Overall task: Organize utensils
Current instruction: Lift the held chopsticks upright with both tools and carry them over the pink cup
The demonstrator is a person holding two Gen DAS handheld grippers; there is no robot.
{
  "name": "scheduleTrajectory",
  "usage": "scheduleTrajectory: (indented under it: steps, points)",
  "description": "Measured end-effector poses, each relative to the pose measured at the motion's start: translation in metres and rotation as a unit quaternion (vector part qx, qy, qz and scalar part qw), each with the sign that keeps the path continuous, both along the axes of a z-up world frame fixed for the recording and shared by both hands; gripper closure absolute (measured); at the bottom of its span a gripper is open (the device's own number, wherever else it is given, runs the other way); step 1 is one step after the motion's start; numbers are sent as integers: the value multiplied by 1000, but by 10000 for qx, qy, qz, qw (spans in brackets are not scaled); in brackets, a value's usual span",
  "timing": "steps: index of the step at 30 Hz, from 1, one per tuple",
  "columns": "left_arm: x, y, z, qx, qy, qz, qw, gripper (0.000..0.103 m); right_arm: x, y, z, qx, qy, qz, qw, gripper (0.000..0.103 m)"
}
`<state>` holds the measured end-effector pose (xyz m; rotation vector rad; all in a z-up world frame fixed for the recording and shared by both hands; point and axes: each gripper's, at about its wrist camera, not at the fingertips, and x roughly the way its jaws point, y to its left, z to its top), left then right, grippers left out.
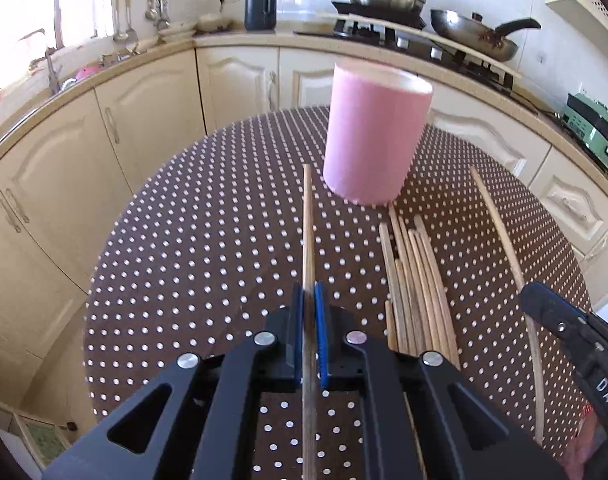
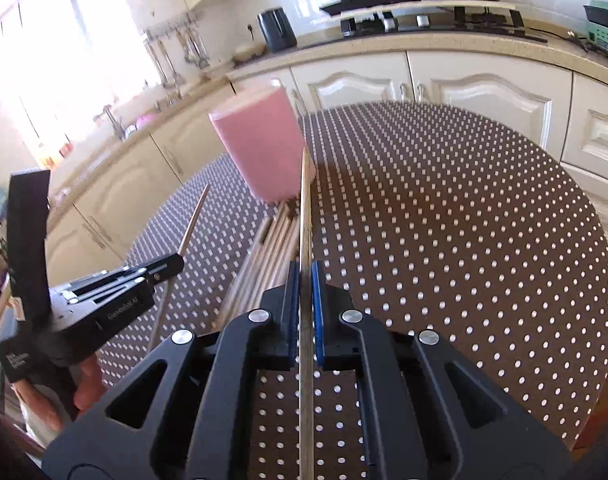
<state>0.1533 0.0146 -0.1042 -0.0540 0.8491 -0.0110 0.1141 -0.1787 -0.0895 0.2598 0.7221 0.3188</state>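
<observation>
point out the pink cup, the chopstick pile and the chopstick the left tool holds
pink cup (image 1: 374,140), left wrist view, middle of its side wall
chopstick pile (image 1: 418,288), left wrist view, middle of the bundle
held chopstick (image 1: 308,216), left wrist view, shaft ahead of the pads

Left gripper (image 1: 308,296): jaws closed, blue pads clamped on thin stick, pointing steeply downward. Right gripper (image 2: 302,276): jaws closed the same way, pads pinching second stick, tilted down. Both grippers side by side, near each other. Hand (image 2: 85,388) visible under left gripper body, fingers wrapped around grip.
</observation>
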Motion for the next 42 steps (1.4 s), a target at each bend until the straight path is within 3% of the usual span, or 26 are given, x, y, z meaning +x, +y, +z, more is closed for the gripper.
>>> scheduleTrajectory:
  steps: [11,22,33,37,42]
  points:
    - [-4,-2,39,-263,-759,-82,9967,96,-10,-12,47,272,-858,23,9959,96]
    - [-4,-6,79,-395,-1346,-68,9901,96,1,-10,84,181,-1424,-104,9896,96]
    - [-1,1,118,-497,-1943,7,9797,96,38,-2,101,355,-1954,-614,9782,96]
    - [8,5,134,-701,-1981,3,9777,96,48,5,112,389,-2240,-609,9719,96]
    - [19,4,155,-681,-2217,-42,9727,96,66,13,125,472,-2476,-601,9658,96]
